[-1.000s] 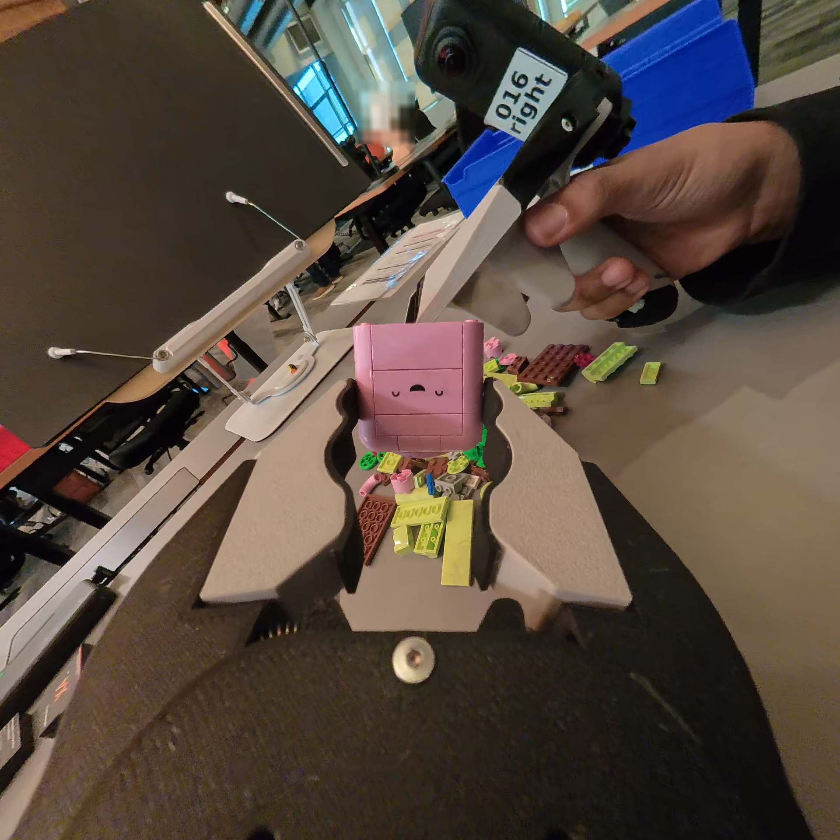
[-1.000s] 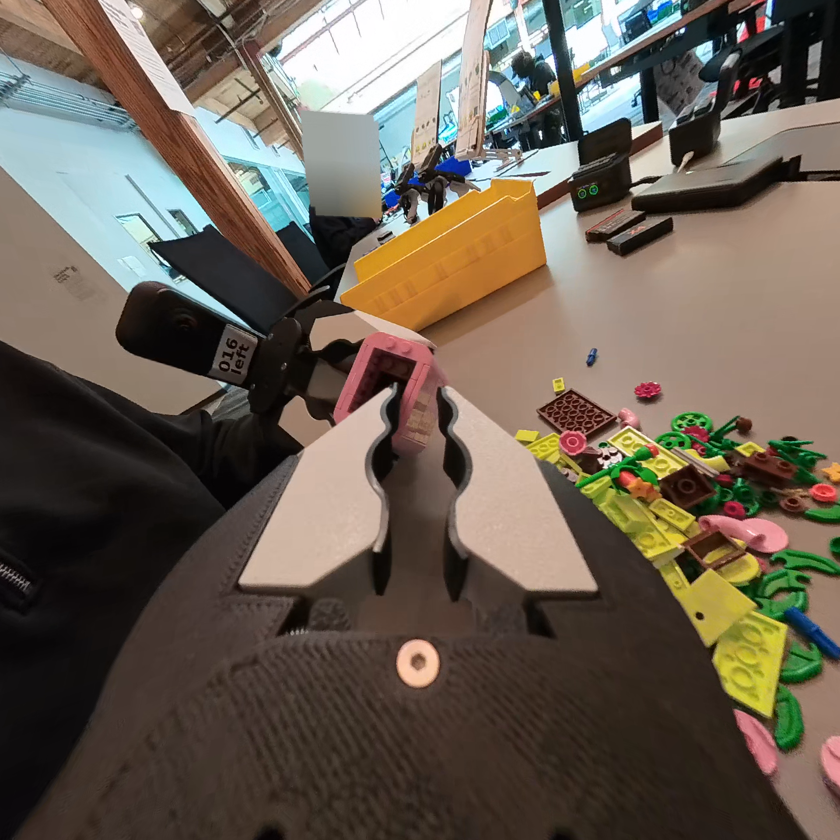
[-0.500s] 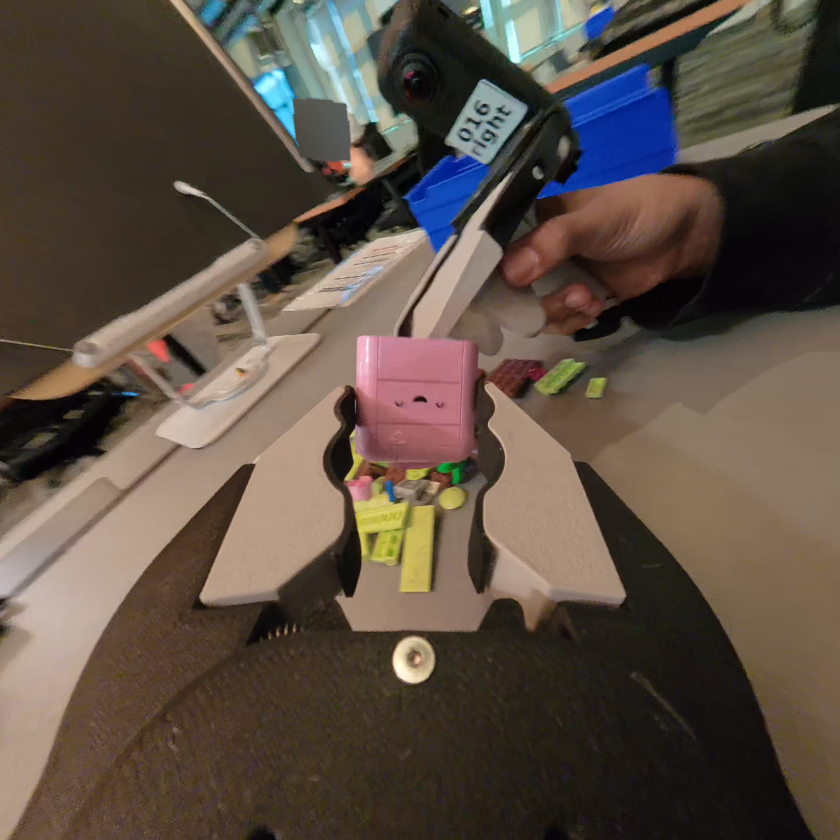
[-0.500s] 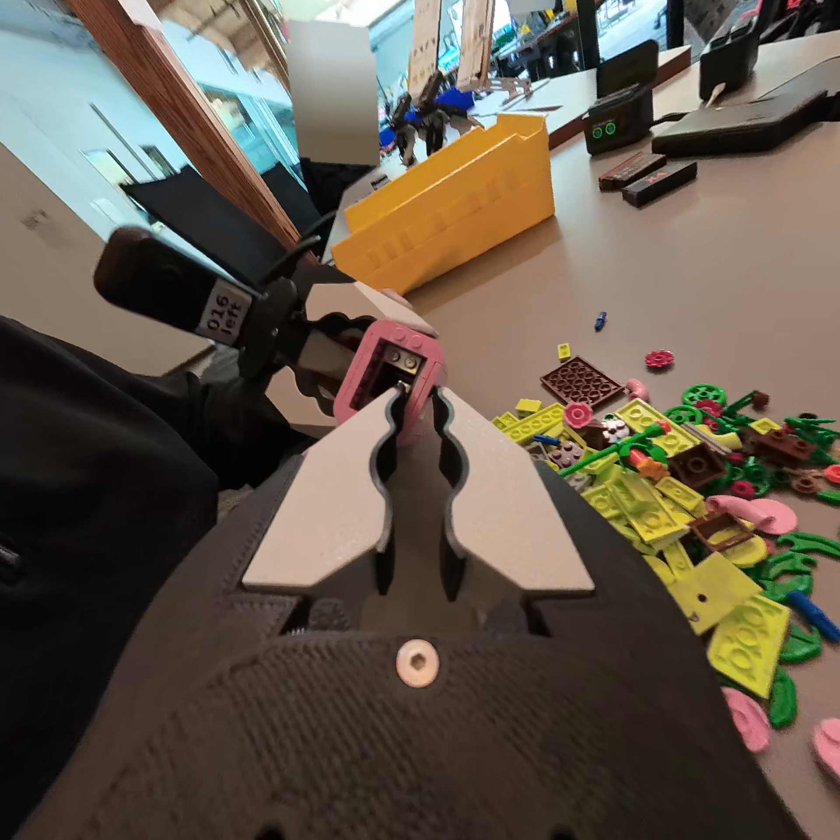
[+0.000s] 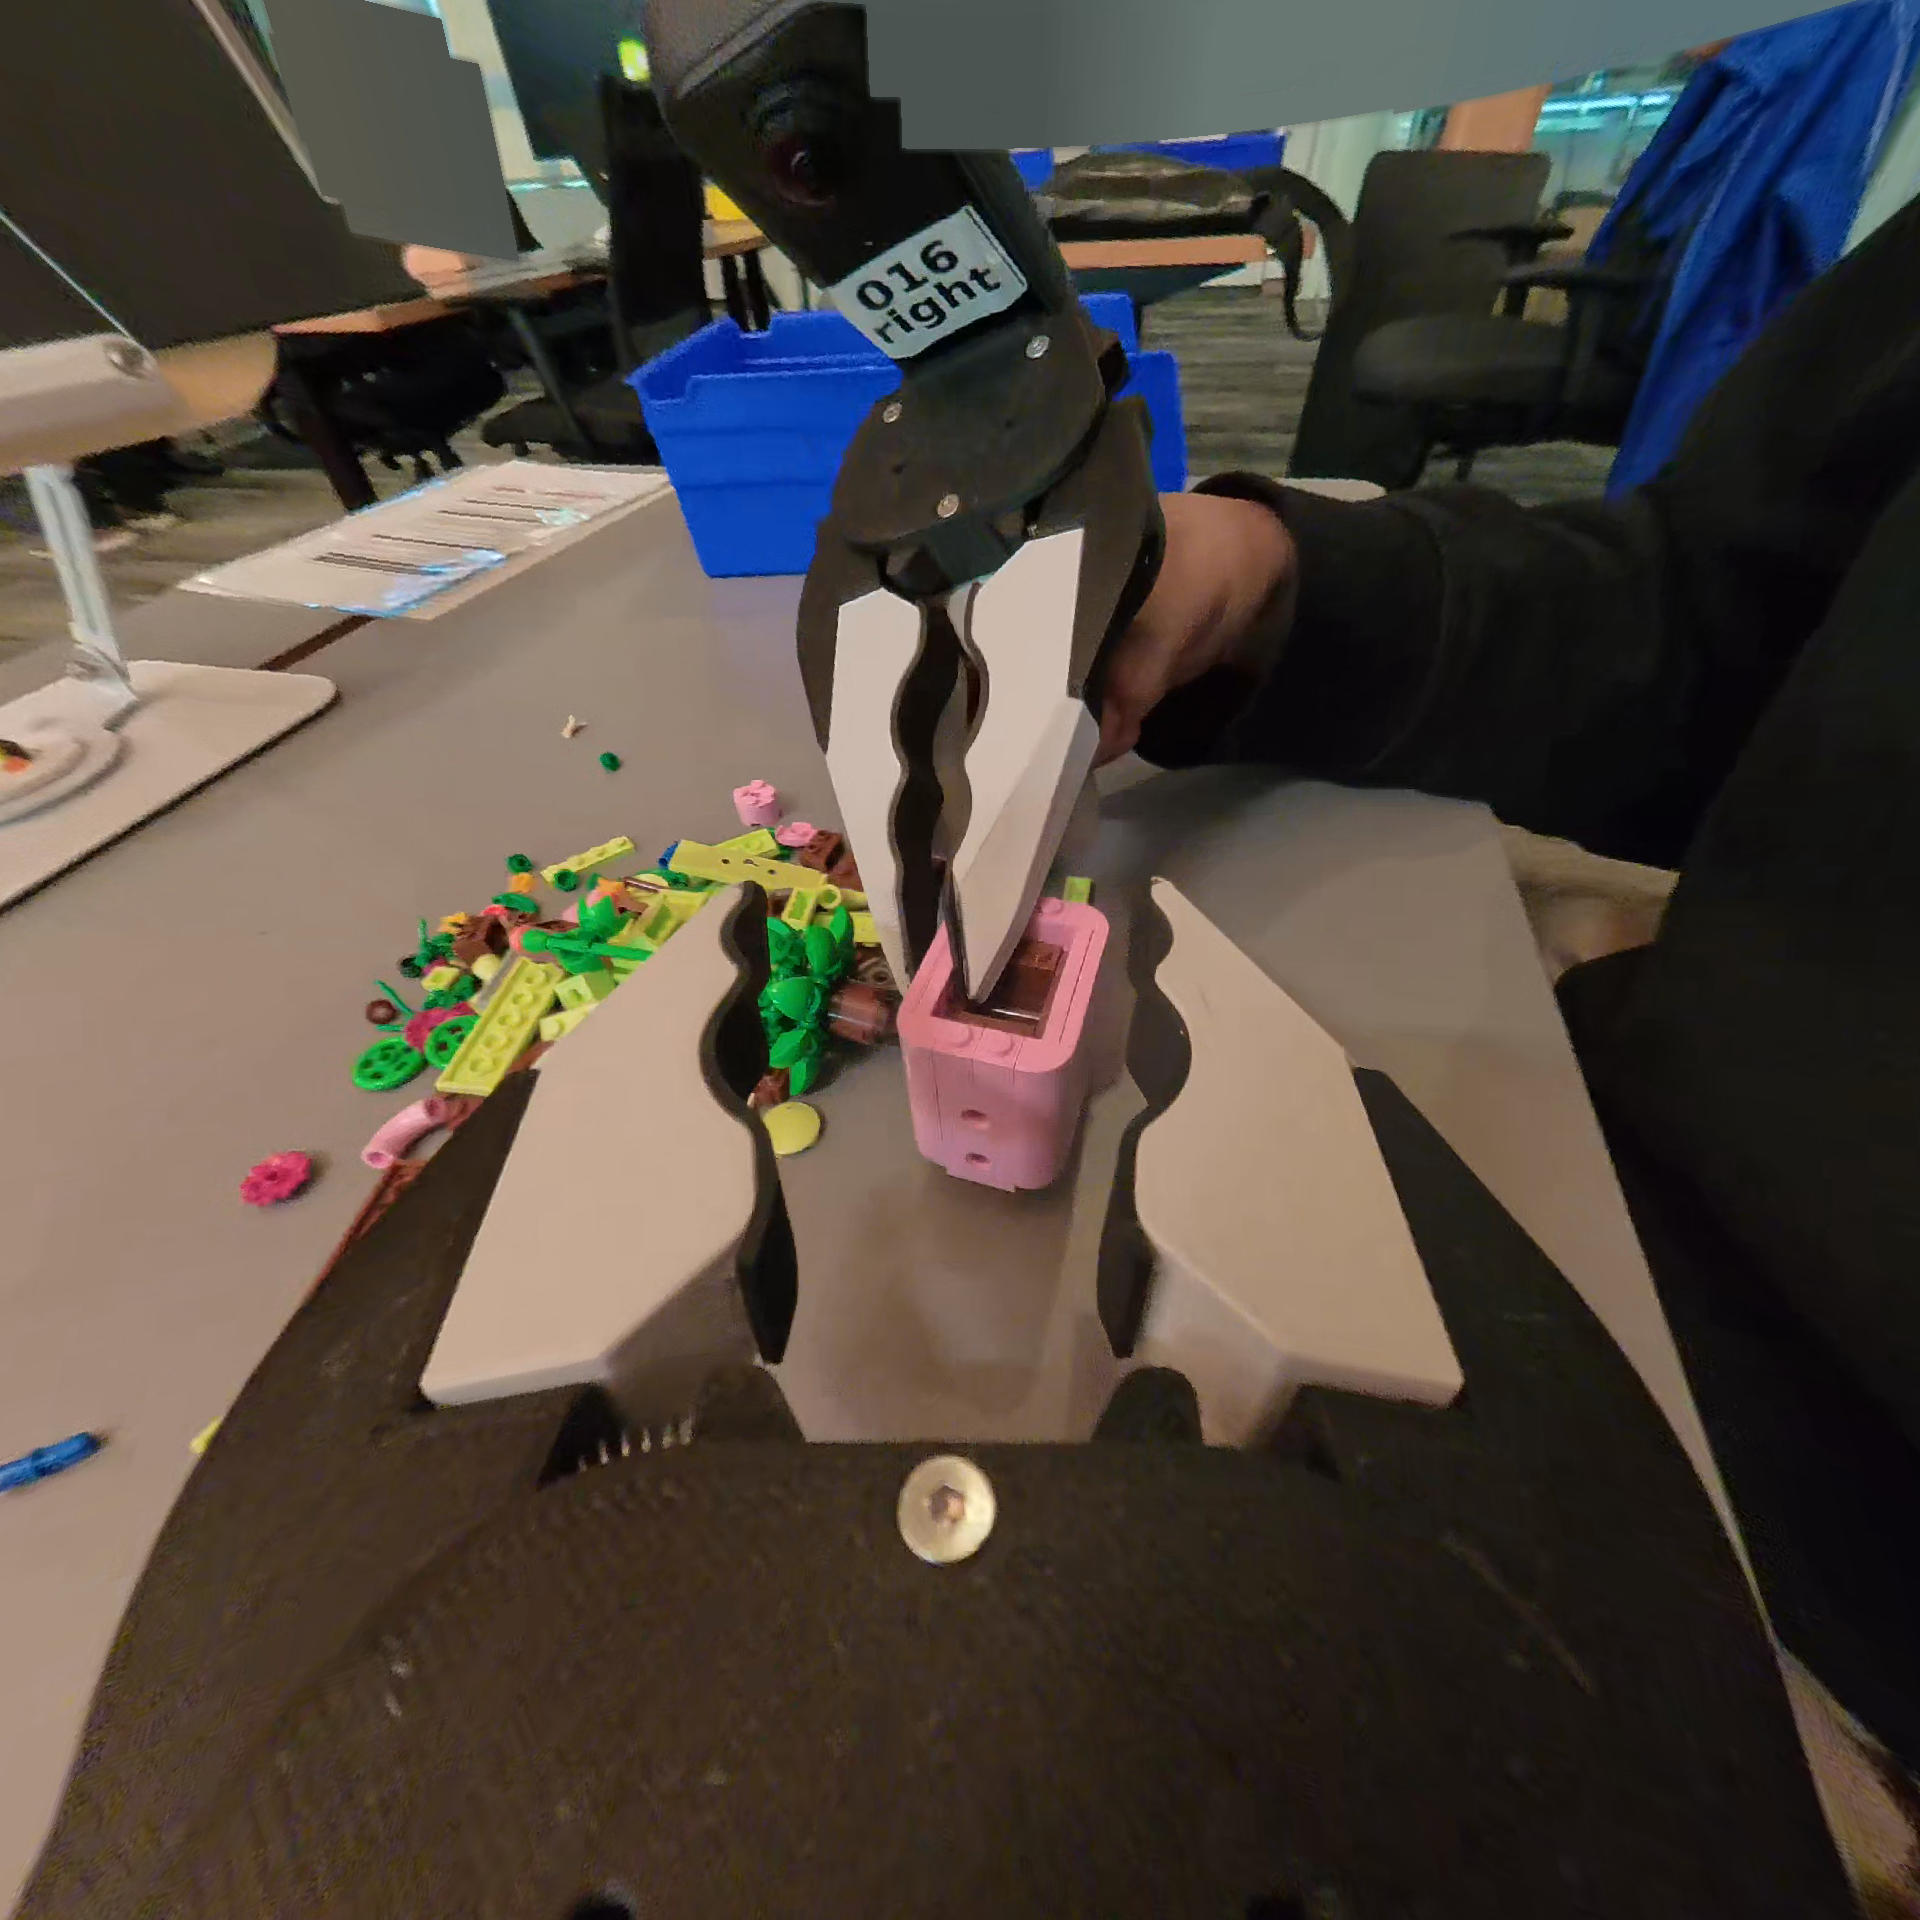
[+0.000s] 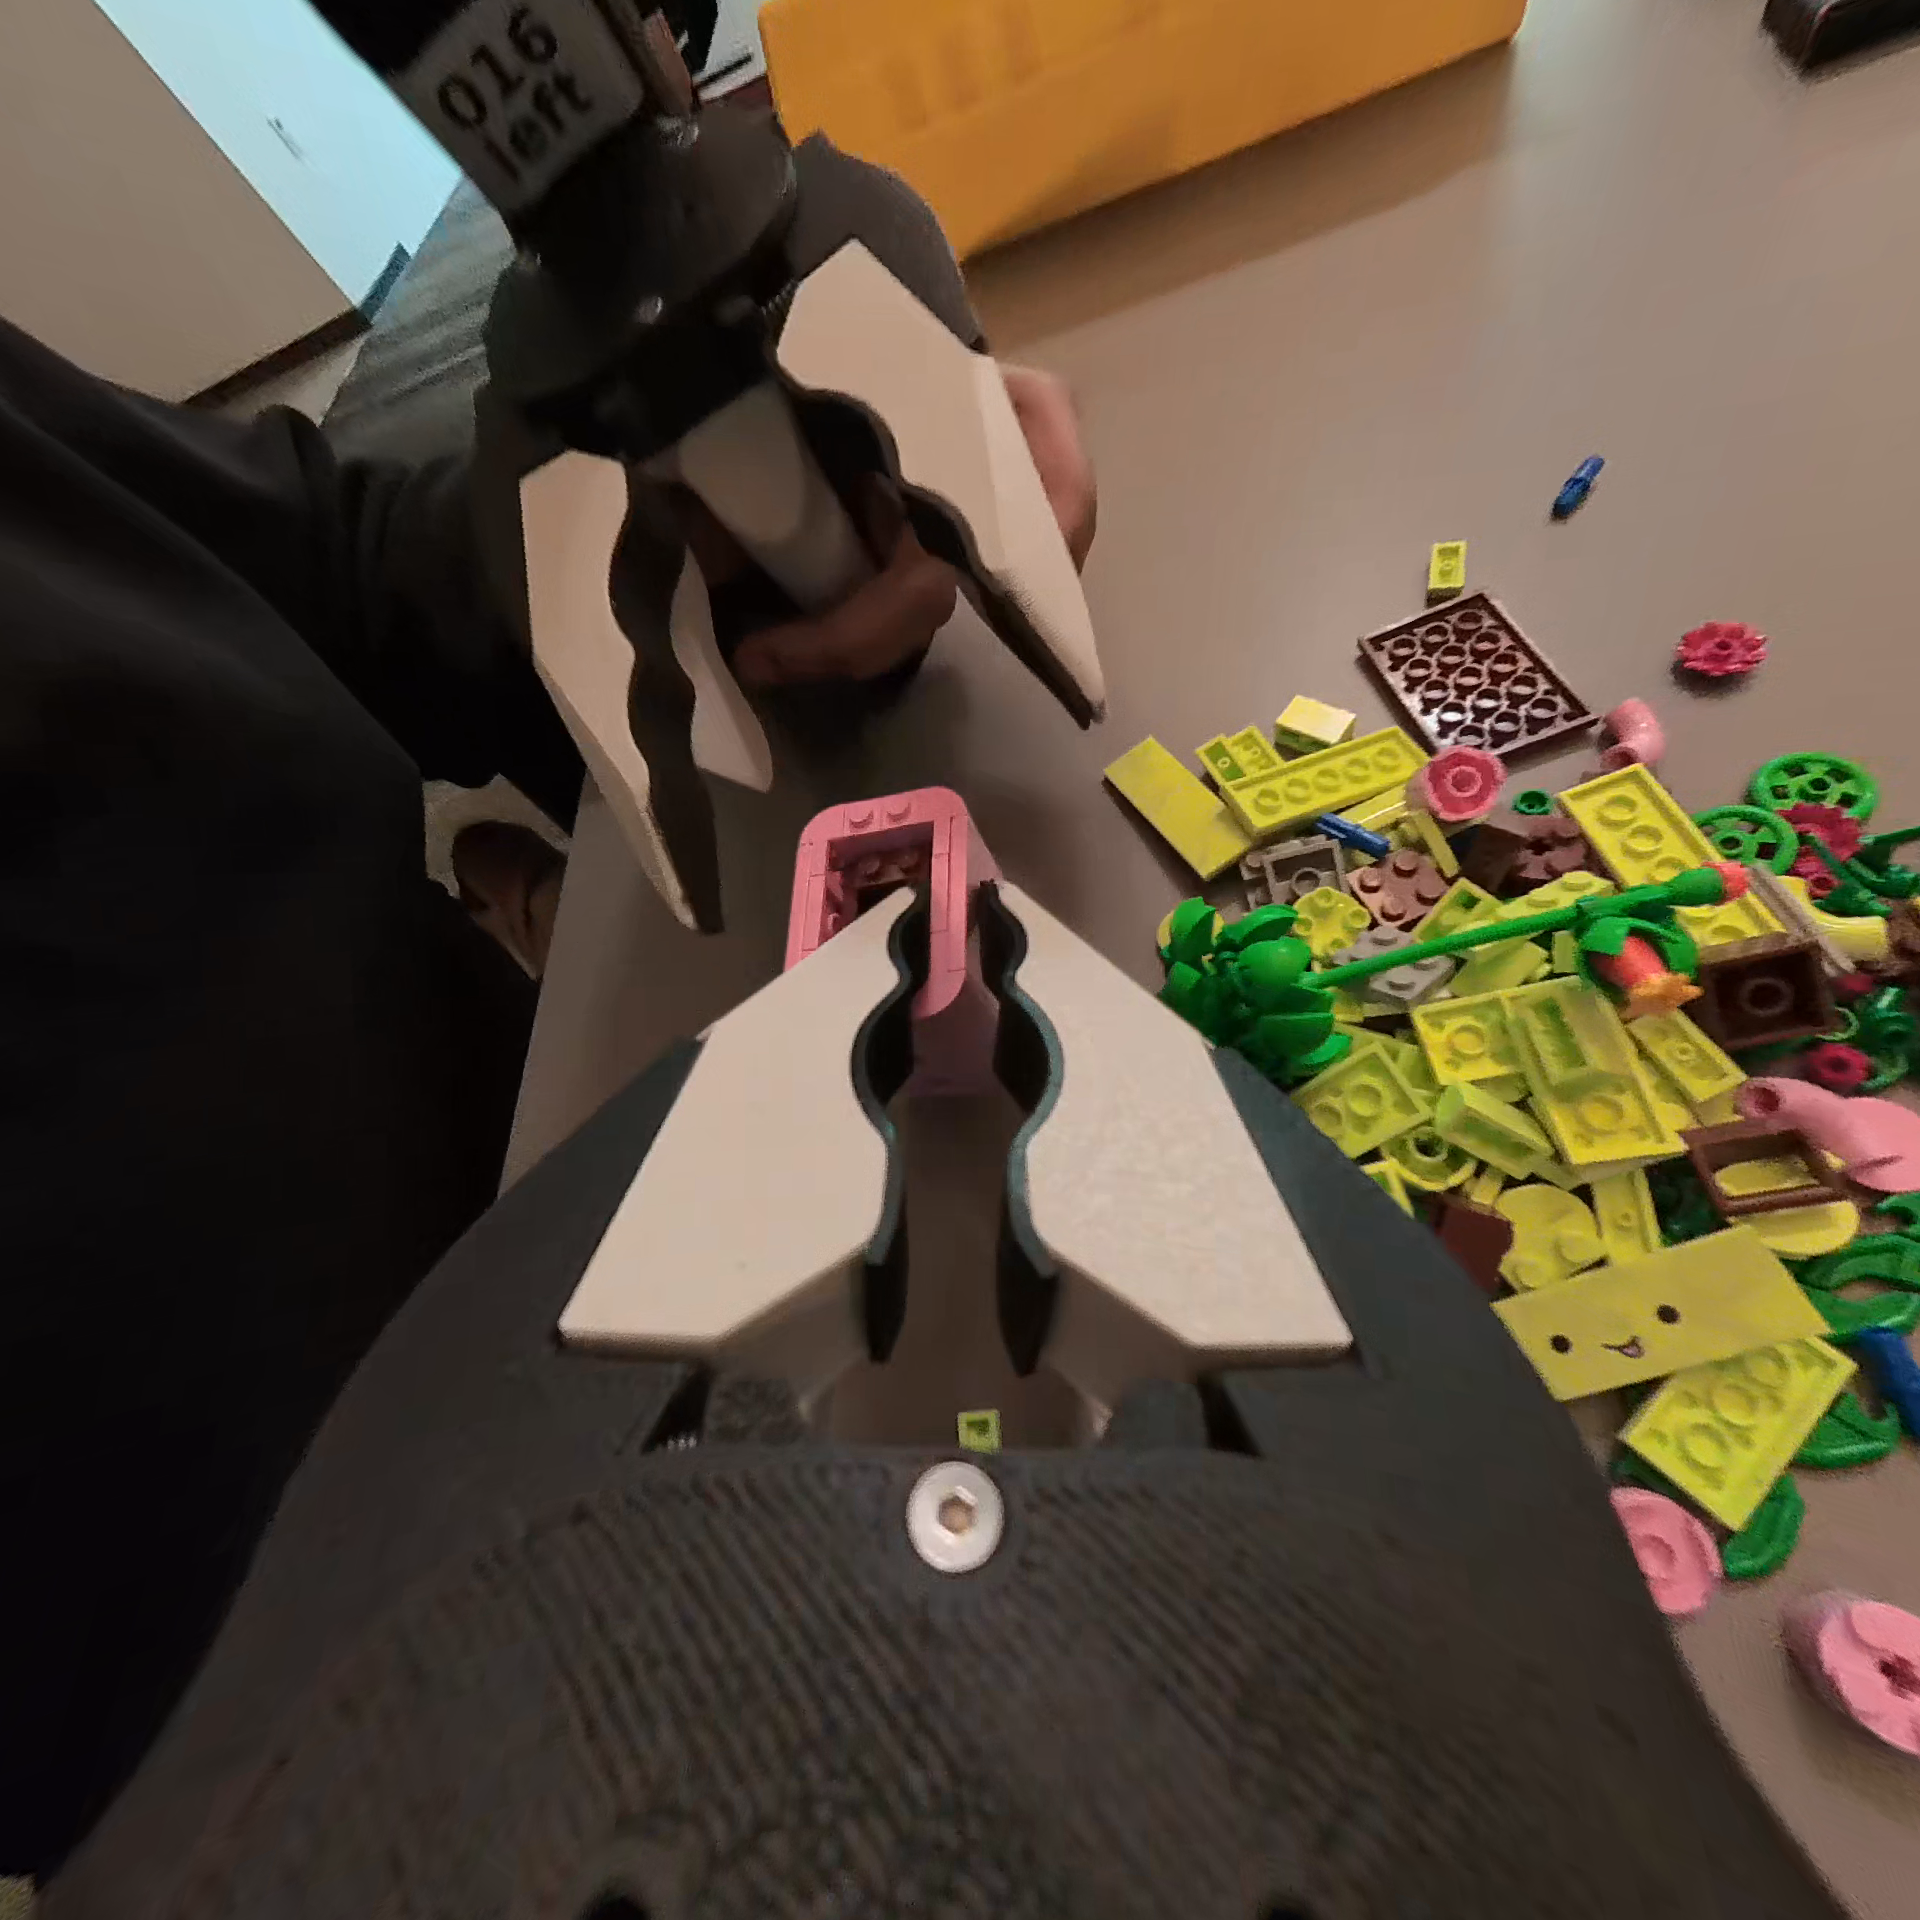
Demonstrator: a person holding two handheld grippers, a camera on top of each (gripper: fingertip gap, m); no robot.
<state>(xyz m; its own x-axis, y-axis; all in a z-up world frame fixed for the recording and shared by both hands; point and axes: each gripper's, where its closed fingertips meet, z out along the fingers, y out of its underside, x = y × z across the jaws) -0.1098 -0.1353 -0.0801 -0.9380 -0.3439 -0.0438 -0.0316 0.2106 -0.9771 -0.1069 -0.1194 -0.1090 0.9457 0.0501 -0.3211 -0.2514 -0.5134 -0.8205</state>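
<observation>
Right now the pink brick box (image 5: 992, 1081) stands upright on the grey table (image 5: 312, 935), close to the near edge where the person sits, with its open top facing up and its long axis vertical. The right gripper (image 5: 951, 961) comes down on it steeply from above, fingers pointing almost straight down. One fingertip dips inside the box's open mouth and the other lies outside its wall, so the jaws are nearly closed and pinch that pink wall between them. In the right wrist view the same pinch shows: the right gripper (image 6: 940, 904) has the wall of the pink brick box (image 6: 883, 862) squeezed between its tips.

The left gripper (image 5: 940, 956) is spread wide and holds nothing. Its fingers flank the box on either side with clear gaps, touching neither face, and it is tilted downward toward the tabletop. From the other side, the left gripper (image 6: 883, 821) hangs just above and behind the box, tips splayed.

Just beside the box, toward the middle of the table, lies the pile of loose bricks (image 6: 1538, 997), lime, green, brown and pink. A blue bin (image 5: 758, 447) sits near the far edge, and a yellow bin (image 6: 1122, 94) further along.
</observation>
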